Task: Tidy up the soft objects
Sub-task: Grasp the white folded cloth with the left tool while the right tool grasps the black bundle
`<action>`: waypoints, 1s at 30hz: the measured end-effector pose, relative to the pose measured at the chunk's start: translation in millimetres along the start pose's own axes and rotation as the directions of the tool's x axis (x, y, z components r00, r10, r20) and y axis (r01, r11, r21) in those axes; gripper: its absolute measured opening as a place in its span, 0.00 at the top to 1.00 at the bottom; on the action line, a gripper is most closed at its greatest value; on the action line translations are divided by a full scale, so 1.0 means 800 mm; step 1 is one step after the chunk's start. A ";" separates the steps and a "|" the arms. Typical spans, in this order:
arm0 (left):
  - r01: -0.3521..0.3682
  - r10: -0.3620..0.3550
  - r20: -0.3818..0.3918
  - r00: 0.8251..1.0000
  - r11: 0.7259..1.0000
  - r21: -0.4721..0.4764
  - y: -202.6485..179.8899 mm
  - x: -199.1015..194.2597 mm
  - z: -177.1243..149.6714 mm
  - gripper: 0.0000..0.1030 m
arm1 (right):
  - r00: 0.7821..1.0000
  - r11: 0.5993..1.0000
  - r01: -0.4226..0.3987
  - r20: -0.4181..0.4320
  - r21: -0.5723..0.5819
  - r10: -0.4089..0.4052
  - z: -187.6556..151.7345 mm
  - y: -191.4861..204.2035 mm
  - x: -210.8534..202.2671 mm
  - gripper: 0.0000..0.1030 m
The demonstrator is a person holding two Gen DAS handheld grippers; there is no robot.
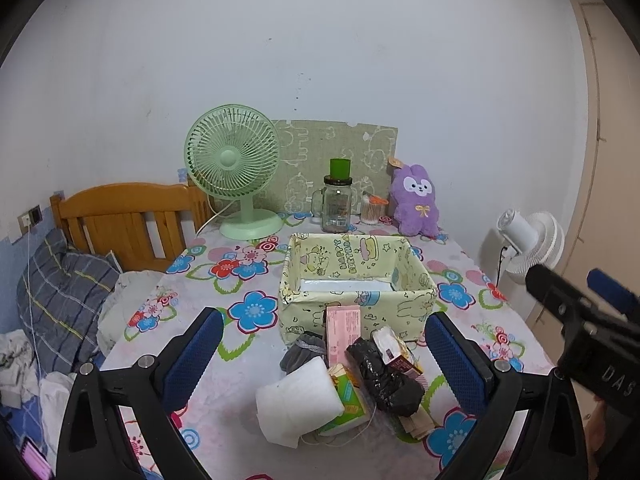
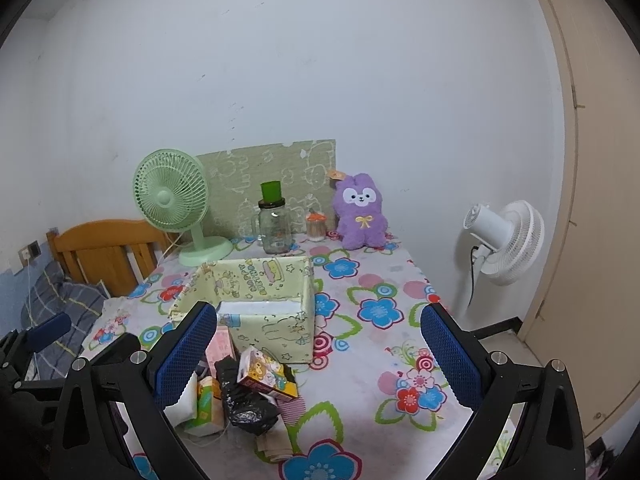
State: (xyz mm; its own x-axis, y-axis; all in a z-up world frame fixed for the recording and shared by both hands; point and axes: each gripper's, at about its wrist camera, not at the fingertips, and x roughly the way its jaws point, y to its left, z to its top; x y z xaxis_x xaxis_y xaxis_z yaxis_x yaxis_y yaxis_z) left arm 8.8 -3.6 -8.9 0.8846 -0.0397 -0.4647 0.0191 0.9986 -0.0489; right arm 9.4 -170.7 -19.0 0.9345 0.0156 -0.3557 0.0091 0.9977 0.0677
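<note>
Grippers first: your left gripper [image 1: 324, 360] and right gripper [image 2: 318, 354] both stand wide apart, holding nothing, above the flower-print tablecloth [image 2: 400, 280]. Between your left fingers lies a heap of soft goods: white folded cloth [image 1: 298, 396], crumpled black plastic bag [image 1: 386, 376], grey fabric pouch [image 1: 304, 350], pink packet [image 1: 342, 330]. The heap touches the front wall of the pale yellow cartoon-print box [image 1: 356, 304], which appears empty, though its floor is only partly visible. Purple plush rabbit [image 2: 362, 214] sits upright at the far edge.
</note>
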 end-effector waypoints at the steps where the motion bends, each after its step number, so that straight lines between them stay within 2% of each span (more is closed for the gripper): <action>1: -0.001 0.001 -0.001 1.000 1.000 -0.004 0.001 0.002 -0.001 0.01 | 1.000 1.000 -0.005 -0.002 0.001 0.005 -0.001 0.001 0.001 0.00; 9: -0.003 0.003 -0.033 0.999 1.000 0.002 0.002 0.021 -0.016 0.06 | 0.999 0.999 -0.037 -0.038 -0.022 0.036 -0.016 0.016 0.020 0.01; 30: -0.005 0.006 -0.150 0.989 1.000 0.005 0.009 0.067 -0.056 0.06 | 0.982 0.994 -0.105 -0.161 -0.032 0.099 -0.058 0.045 0.074 0.05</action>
State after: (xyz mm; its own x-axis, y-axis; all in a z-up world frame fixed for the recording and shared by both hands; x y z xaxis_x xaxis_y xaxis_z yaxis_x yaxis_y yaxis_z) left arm 35.3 -0.1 -74.1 0.8048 -0.0388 -0.5923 0.0169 0.9990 -0.0425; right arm 48.6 -130.8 -81.1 0.8613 0.1245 -0.4927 -0.1004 0.9921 0.0752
